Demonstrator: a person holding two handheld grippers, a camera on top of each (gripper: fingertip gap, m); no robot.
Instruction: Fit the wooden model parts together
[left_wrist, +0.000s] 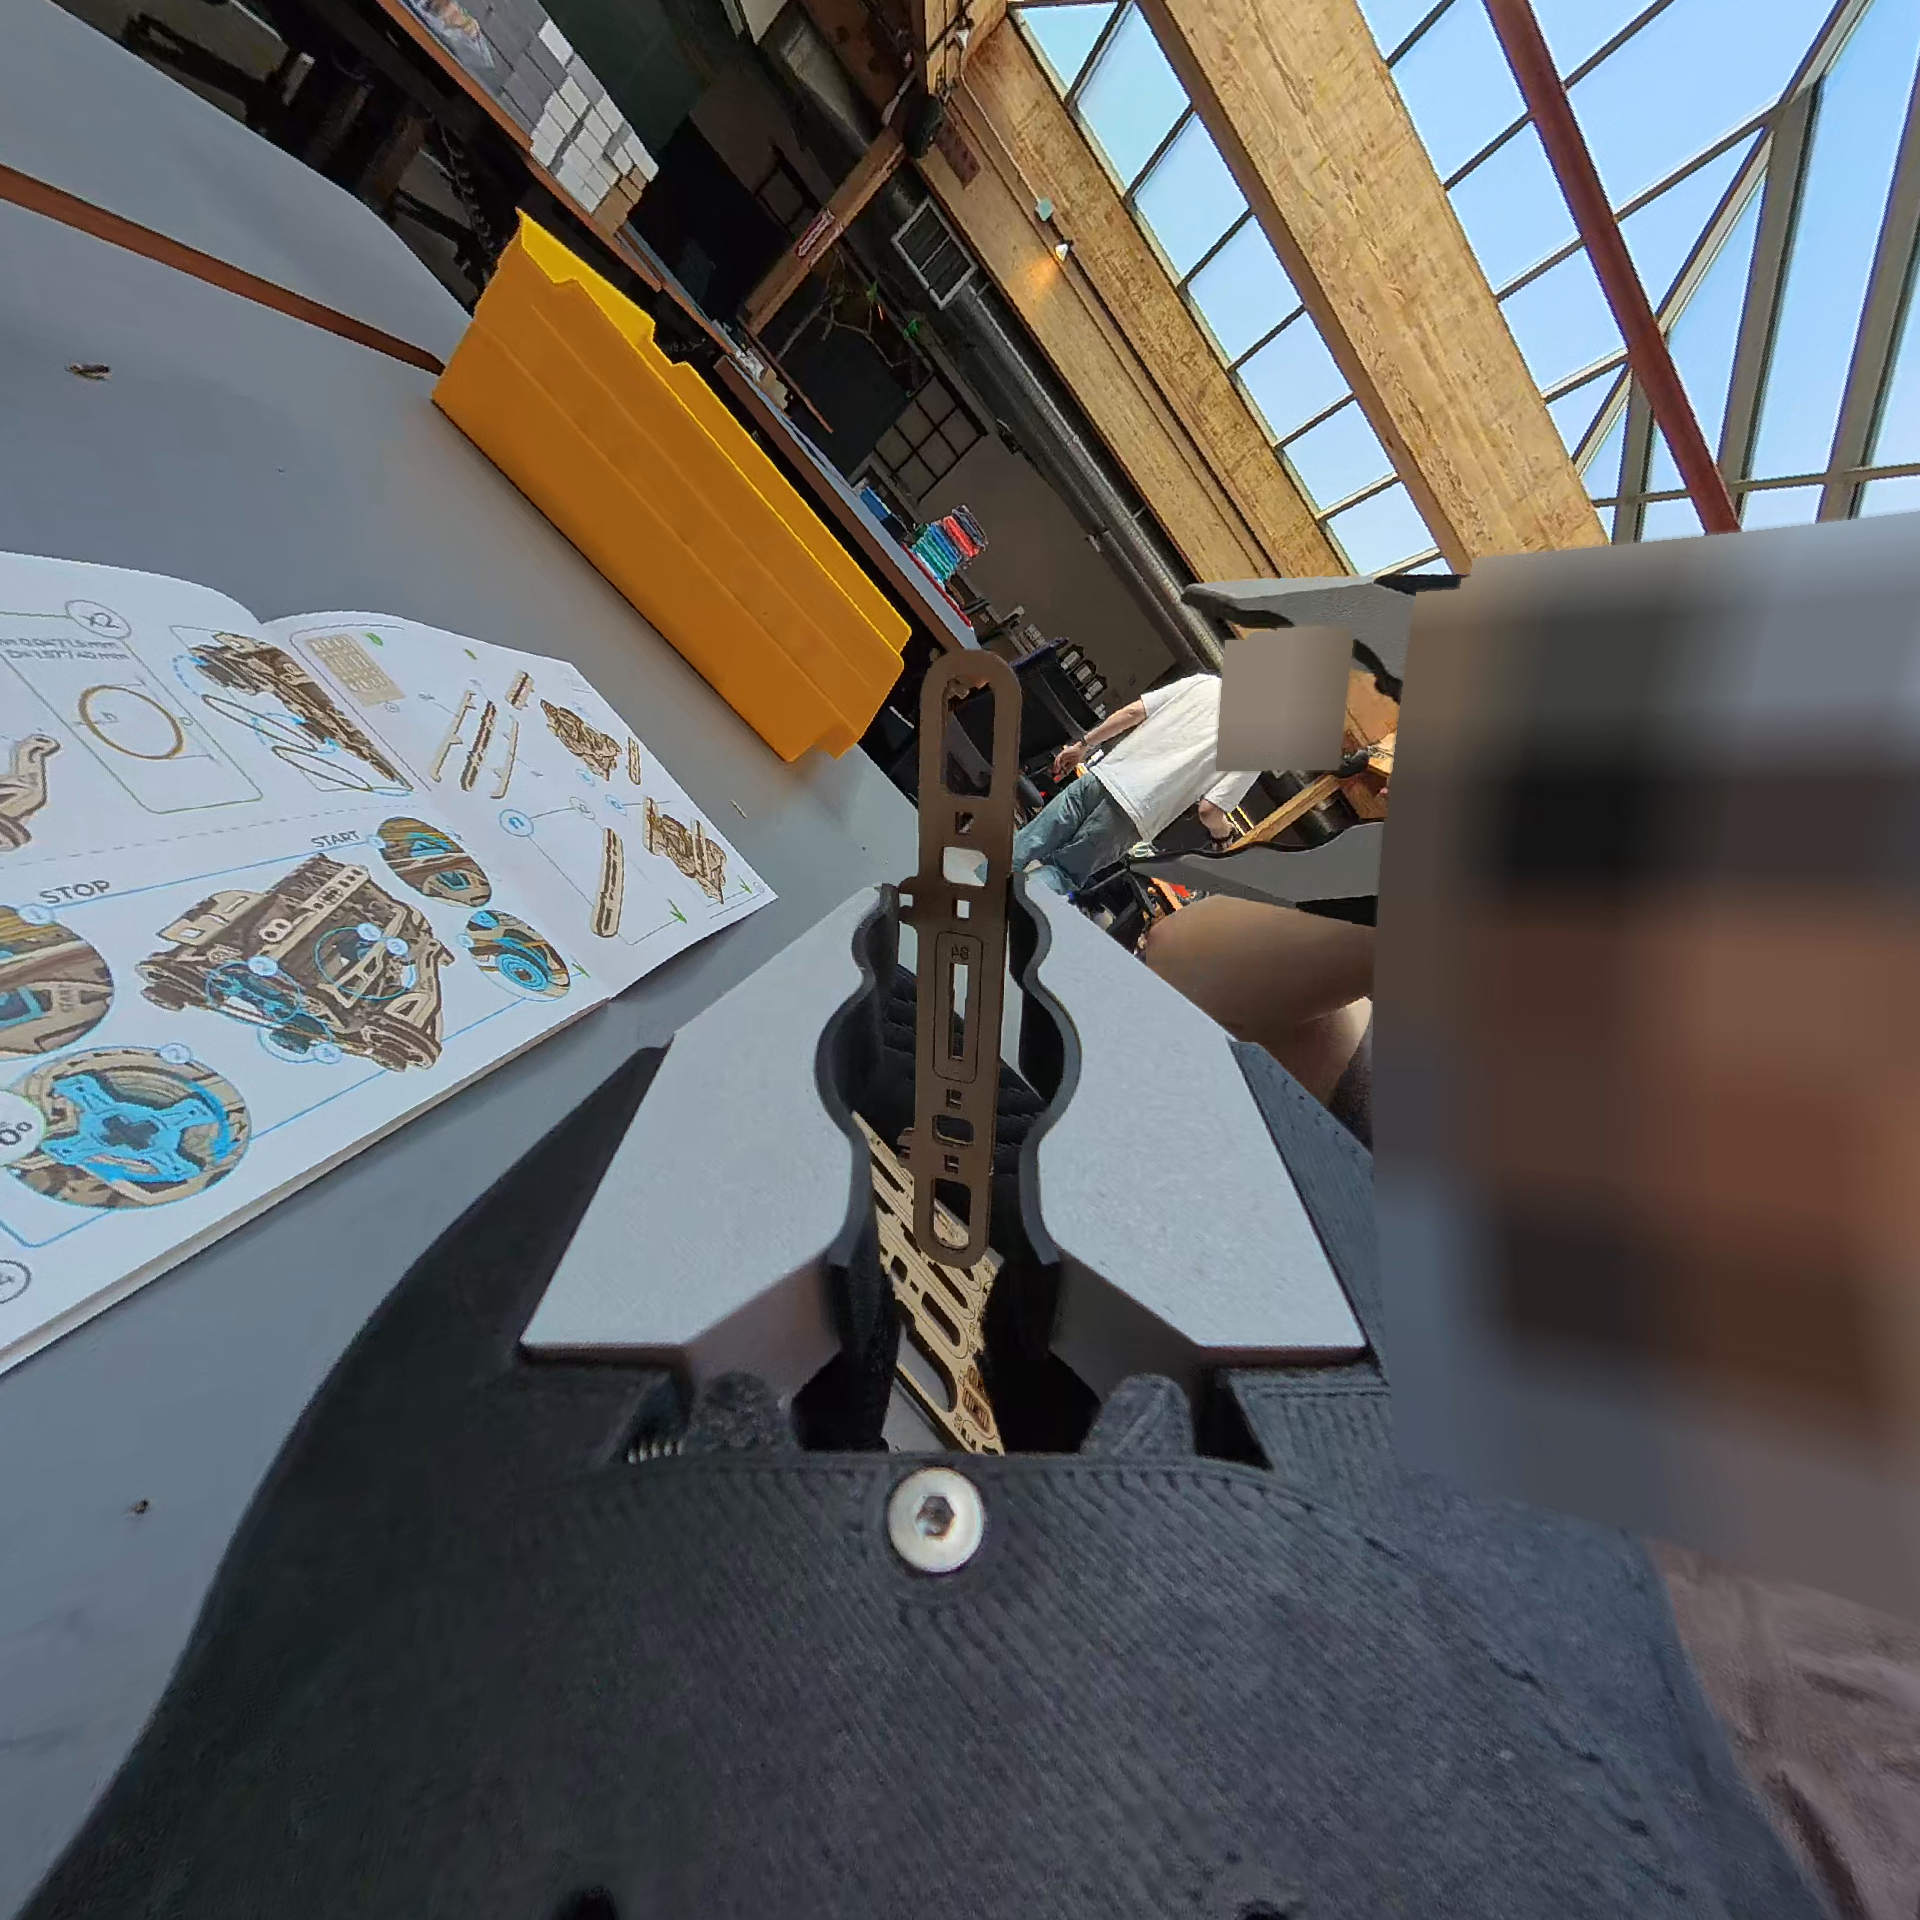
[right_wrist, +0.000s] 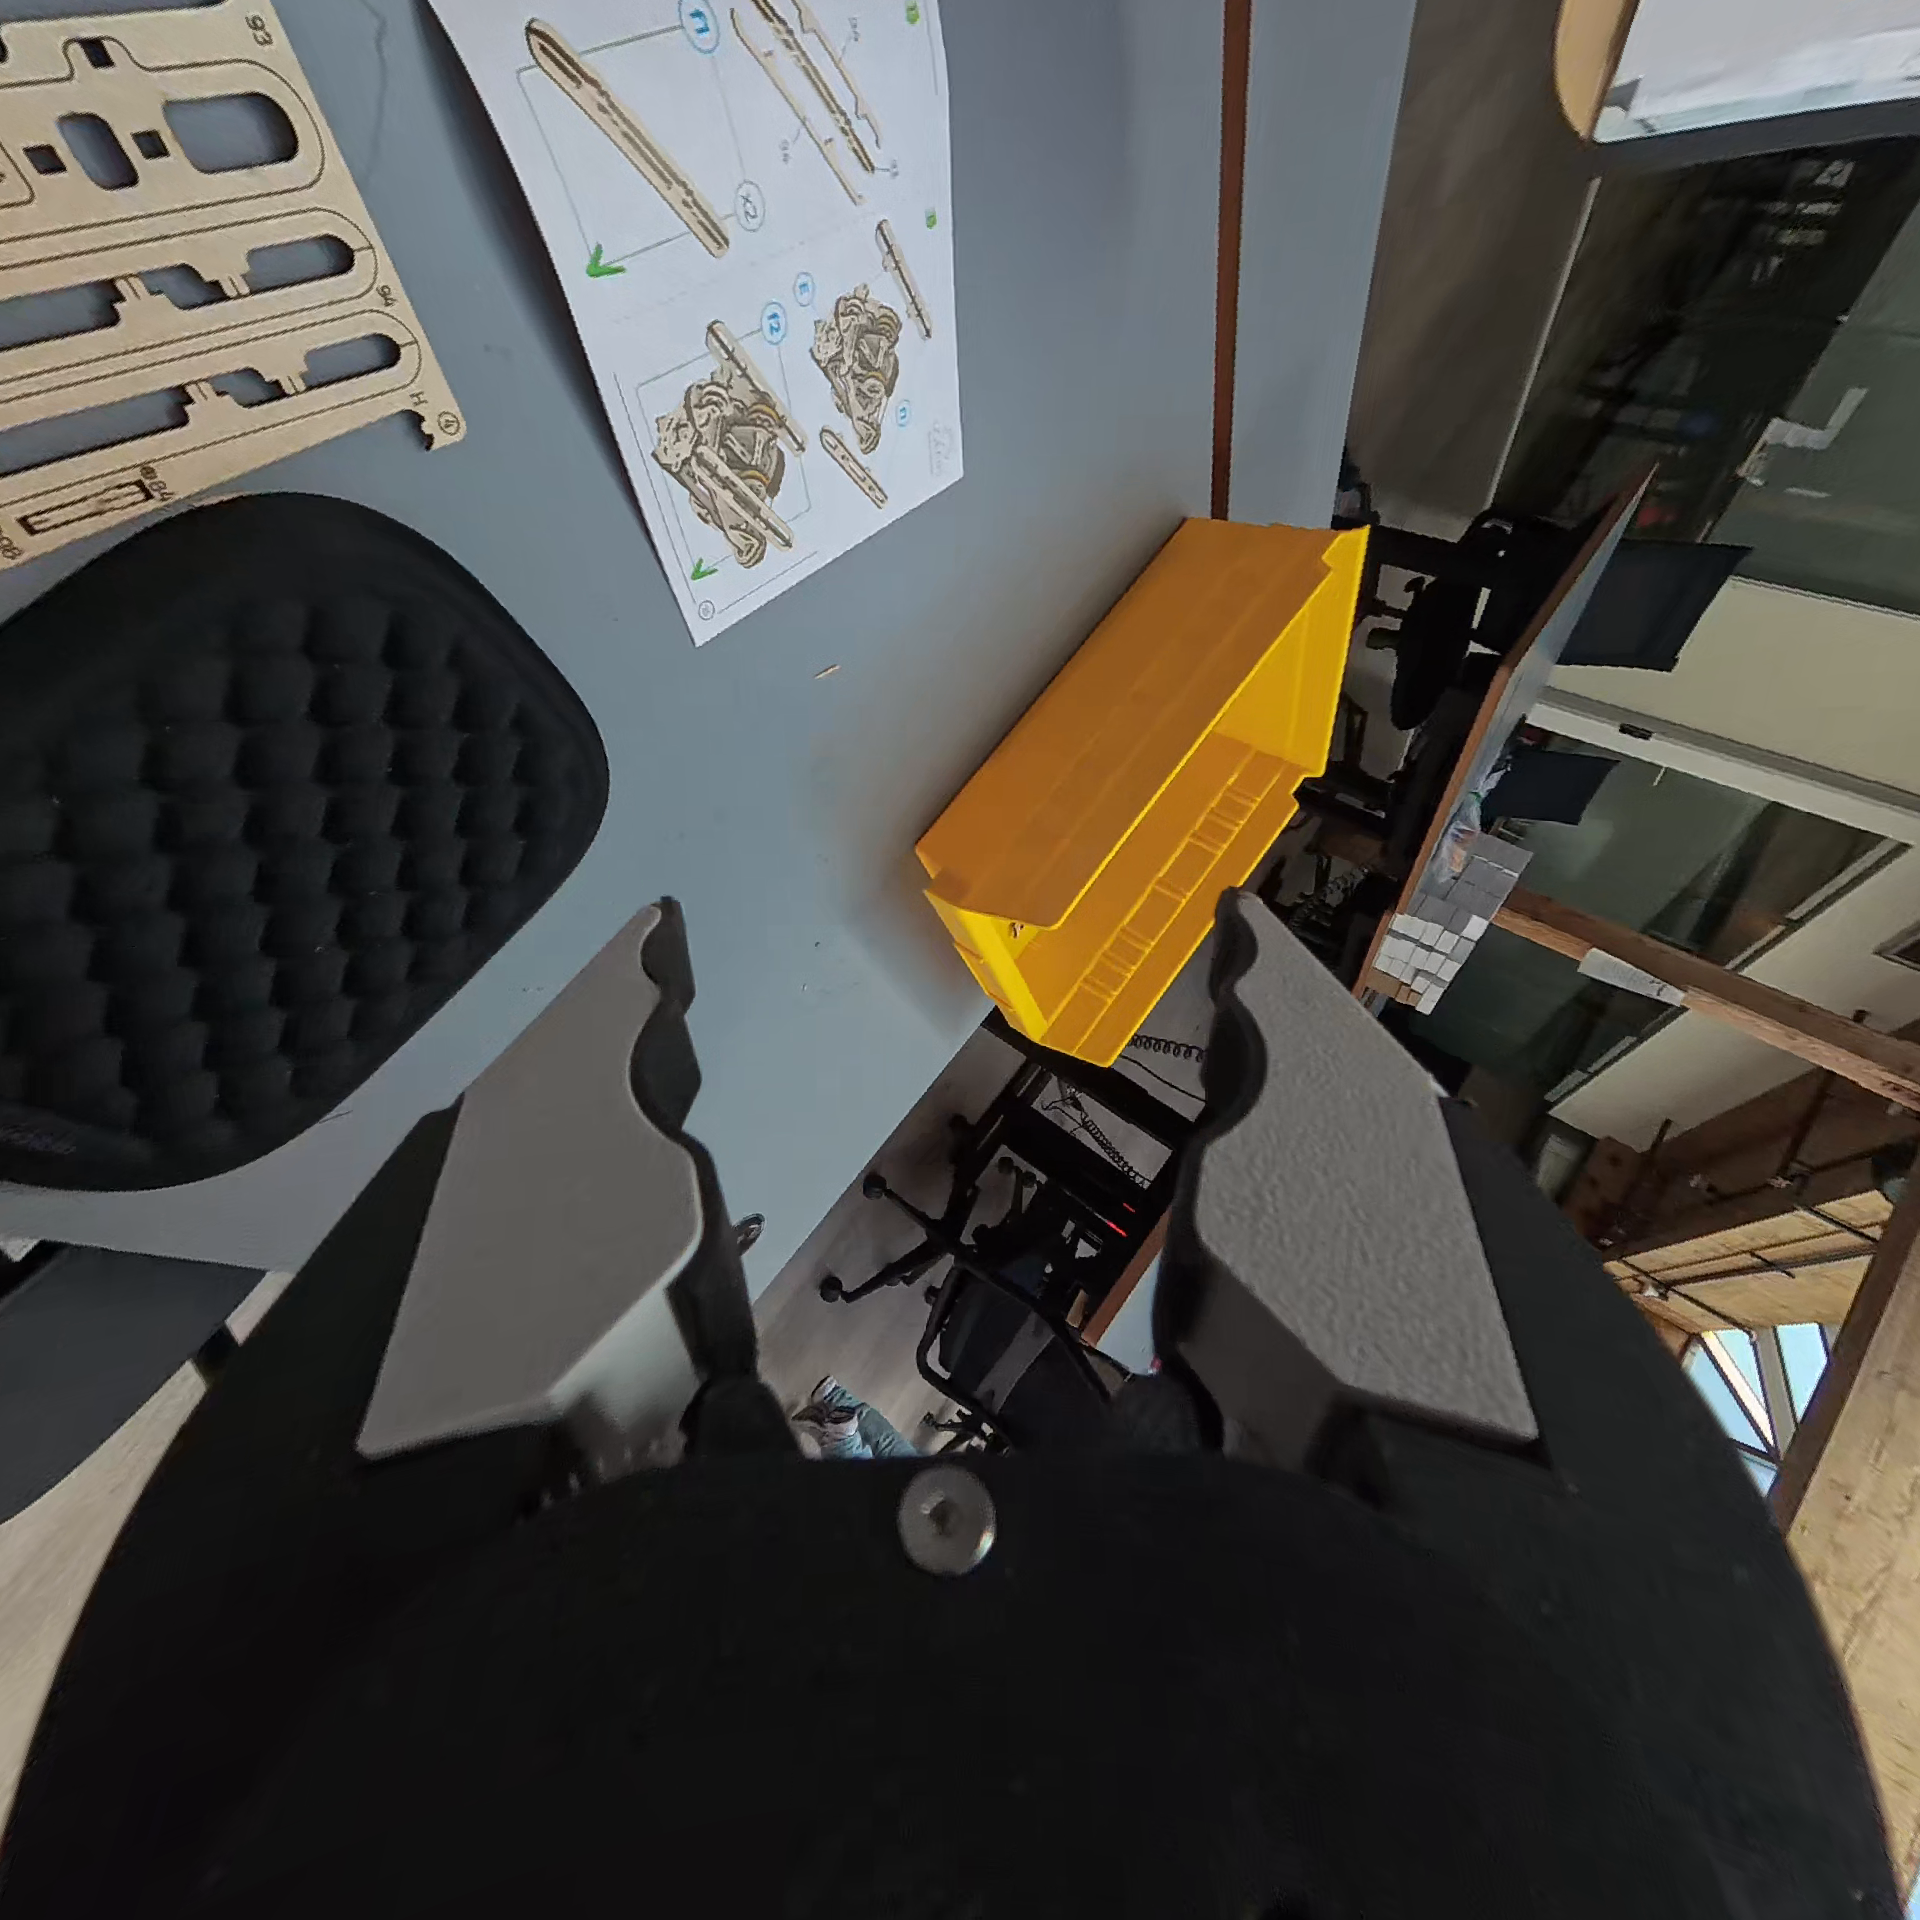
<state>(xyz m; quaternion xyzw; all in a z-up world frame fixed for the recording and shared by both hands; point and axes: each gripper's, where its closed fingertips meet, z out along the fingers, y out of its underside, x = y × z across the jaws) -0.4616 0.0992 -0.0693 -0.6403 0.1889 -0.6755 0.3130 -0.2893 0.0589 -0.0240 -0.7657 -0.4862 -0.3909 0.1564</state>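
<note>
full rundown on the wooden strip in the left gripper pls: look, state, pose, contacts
The long, thin, dark-looking wooden strip has a rounded top end and laser-cut slots and small holes along its length. It looks like flat plywood, shaded against the skylight. It stands nearly upright, clamped between the grey fingers of the left gripper, its upper part sticking out past the fingertips. Nothing else visibly touches it.

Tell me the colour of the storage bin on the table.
Bright yellow. The storage bin shows best in the right wrist view, near the table edge.
</note>
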